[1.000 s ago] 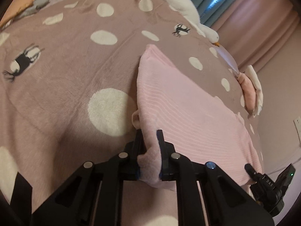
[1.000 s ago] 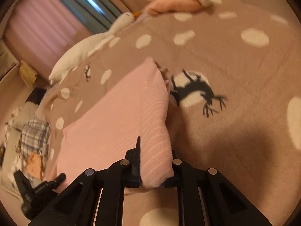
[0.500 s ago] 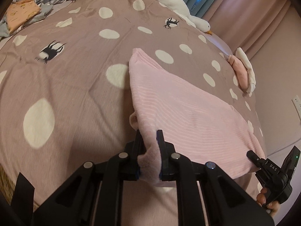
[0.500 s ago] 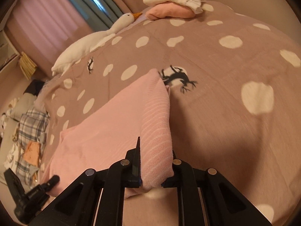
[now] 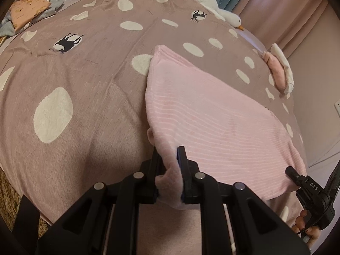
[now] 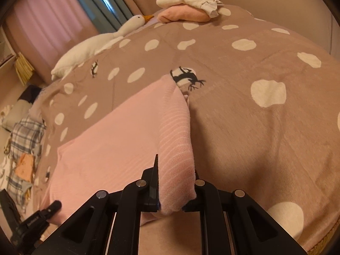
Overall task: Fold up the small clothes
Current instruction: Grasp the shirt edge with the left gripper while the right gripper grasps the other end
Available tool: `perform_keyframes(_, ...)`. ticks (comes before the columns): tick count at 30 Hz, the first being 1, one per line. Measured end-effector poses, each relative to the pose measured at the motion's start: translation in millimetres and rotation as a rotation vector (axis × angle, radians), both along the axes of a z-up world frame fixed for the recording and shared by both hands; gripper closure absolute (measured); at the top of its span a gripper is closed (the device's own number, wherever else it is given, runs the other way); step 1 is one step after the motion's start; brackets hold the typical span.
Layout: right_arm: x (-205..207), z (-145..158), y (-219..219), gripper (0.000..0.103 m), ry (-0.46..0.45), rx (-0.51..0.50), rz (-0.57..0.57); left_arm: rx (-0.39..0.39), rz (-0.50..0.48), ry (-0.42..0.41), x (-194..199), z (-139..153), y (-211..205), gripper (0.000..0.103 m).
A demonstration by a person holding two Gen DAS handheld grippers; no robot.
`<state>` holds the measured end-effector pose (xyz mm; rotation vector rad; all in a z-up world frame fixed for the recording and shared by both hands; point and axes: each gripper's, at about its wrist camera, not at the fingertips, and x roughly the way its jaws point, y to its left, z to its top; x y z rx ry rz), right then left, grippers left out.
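A pink ribbed garment (image 5: 212,114) is stretched between my two grippers above a brown spotted bedspread (image 5: 70,68). My left gripper (image 5: 169,159) is shut on its near left corner. My right gripper (image 6: 175,170) is shut on its near right corner; the garment also shows in the right wrist view (image 6: 119,140). The far edge of the garment rests on the bedspread. The right gripper also shows at the lower right of the left wrist view (image 5: 312,193), and the left gripper shows at the lower left of the right wrist view (image 6: 31,221).
A folded pink and white stack (image 6: 187,10) lies at the far edge of the bed. A white plush goose (image 6: 99,42) lies along the curtain side. Plaid and orange clothes (image 5: 36,2) are piled at the far left. Curtains (image 6: 53,21) hang behind.
Both grippers have lifted and pulled back with the garment, so more of the bedspread shows. The garment stays held taut between them.
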<state>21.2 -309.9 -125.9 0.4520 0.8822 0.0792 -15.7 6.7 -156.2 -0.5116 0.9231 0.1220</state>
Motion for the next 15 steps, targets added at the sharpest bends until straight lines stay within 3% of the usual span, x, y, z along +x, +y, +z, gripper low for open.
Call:
perform_keyframes(7, -0.6, -3.3, 2.0, 0.089, 0.004, -0.022, -0.010, 0.031, -0.003, 0.028, 0.2, -3.9, -0.5, 0.082)
perform_keyframes(15, -1.8, 2.1, 8.5, 0.089, -0.029, -0.071, -0.006, 0.061, 0.012, 0.033, -3.0, 0.4, 3.7, 0.065)
